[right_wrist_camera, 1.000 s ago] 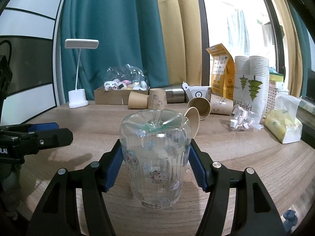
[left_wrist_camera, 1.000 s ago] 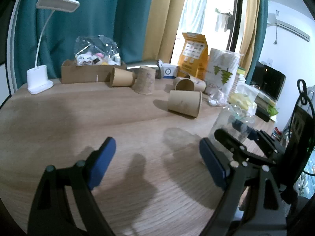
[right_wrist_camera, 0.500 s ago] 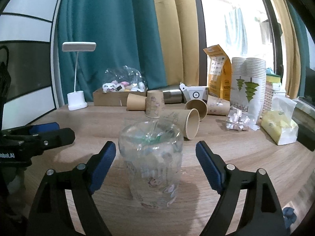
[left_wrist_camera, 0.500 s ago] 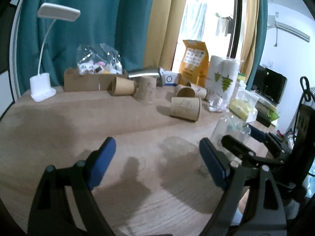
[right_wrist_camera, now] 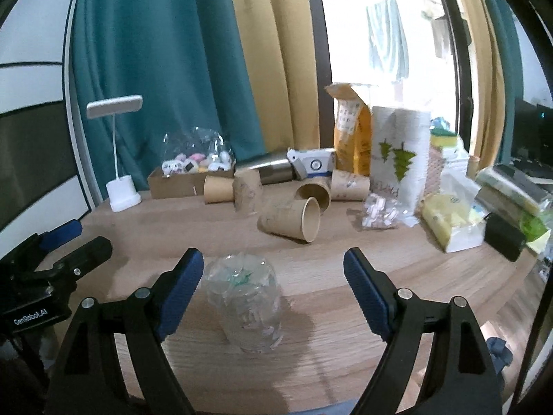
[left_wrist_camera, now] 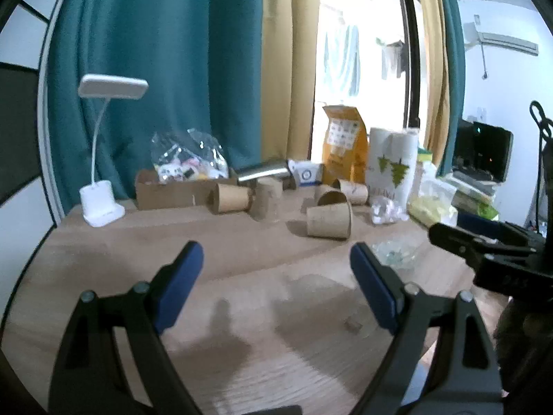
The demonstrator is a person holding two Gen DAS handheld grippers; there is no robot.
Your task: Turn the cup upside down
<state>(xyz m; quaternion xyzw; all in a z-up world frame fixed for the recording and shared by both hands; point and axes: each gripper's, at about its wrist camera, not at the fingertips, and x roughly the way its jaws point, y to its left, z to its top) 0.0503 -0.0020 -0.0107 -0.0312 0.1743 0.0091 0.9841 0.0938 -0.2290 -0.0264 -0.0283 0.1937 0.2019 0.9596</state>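
A clear plastic cup (right_wrist_camera: 247, 302) with printed figures stands upside down on the wooden table (right_wrist_camera: 397, 259), base up. My right gripper (right_wrist_camera: 273, 276) is open, raised above and behind the cup, not touching it. The cup shows faintly in the left wrist view (left_wrist_camera: 394, 254), just past my left gripper's right finger. My left gripper (left_wrist_camera: 276, 276) is open and empty over bare table. The right gripper's fingers (left_wrist_camera: 473, 238) reach in from the right of the left wrist view.
Several brown paper cups lie or stand mid-table, one on its side (right_wrist_camera: 293, 221). At the back are a white desk lamp (right_wrist_camera: 119, 159), a cardboard box (right_wrist_camera: 179, 183), a steel flask (right_wrist_camera: 273, 169), an orange bag (right_wrist_camera: 349, 135) and a sleeve of cups (right_wrist_camera: 401, 159). A yellow packet (right_wrist_camera: 449, 221) lies right.
My right gripper opened, let go of the clear cup and drew back and up. The cup stays standing upside down. My left gripper rose and tilted up.
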